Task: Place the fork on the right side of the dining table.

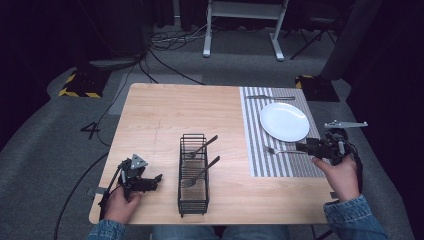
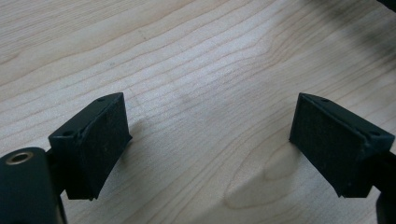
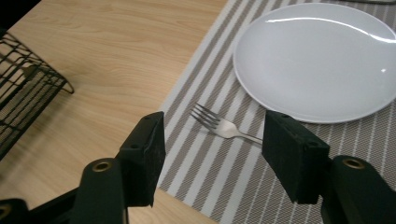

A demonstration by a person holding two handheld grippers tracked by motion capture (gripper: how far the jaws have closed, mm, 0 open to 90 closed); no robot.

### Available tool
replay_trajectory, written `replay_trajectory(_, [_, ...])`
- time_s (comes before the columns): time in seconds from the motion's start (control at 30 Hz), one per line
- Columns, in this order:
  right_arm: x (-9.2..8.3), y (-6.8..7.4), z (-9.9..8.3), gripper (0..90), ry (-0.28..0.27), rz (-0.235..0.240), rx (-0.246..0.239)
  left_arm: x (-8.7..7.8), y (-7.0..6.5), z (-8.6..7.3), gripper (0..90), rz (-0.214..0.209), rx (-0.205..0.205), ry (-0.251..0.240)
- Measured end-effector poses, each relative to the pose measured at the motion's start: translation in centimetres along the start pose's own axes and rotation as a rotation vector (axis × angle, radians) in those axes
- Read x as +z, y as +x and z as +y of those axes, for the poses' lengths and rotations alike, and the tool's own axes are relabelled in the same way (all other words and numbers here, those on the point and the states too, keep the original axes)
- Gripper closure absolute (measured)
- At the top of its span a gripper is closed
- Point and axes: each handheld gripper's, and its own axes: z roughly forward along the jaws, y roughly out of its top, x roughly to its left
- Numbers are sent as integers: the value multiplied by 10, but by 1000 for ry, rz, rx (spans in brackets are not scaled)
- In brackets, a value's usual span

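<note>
My right gripper (image 3: 212, 158) sits over the near edge of the striped placemat (image 3: 224, 172), jaws spread apart and holding nothing. A fork (image 3: 219, 123) lies on the mat just beyond my fingertips, tines pointing toward the left pad, handle running behind the right one. I cannot tell whether the handle touches that pad. The white plate (image 3: 317, 60) rests farther out, past the fork. From the high view the fork (image 1: 278, 150) lies just short of the plate (image 1: 284, 121), with my right gripper (image 1: 320, 148) at its handle end.

My left gripper (image 2: 208, 140) has its jaws wide apart over bare wooden table (image 2: 196, 70), nothing between the pads. From above, my left gripper (image 1: 152, 181) sits near the black wire basket (image 1: 193, 175), which holds two utensils. A knife (image 1: 270, 97) lies on the far end of the mat.
</note>
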Motion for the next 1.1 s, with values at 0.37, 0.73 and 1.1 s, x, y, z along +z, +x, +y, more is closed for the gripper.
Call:
replay_trajectory(0.37, [-3,45,-11,378,-8,121,-129,0,0,0,119,0,-4,0])
replay_trajectory(0.73, [15,78,-23,371,10,197,-224,0,0,-1,122,-2,-9,-2])
replay_trajectory(1.1, [43,97,-52,371,46,233,-263,0,0,-1,122,-1,-9,-2])
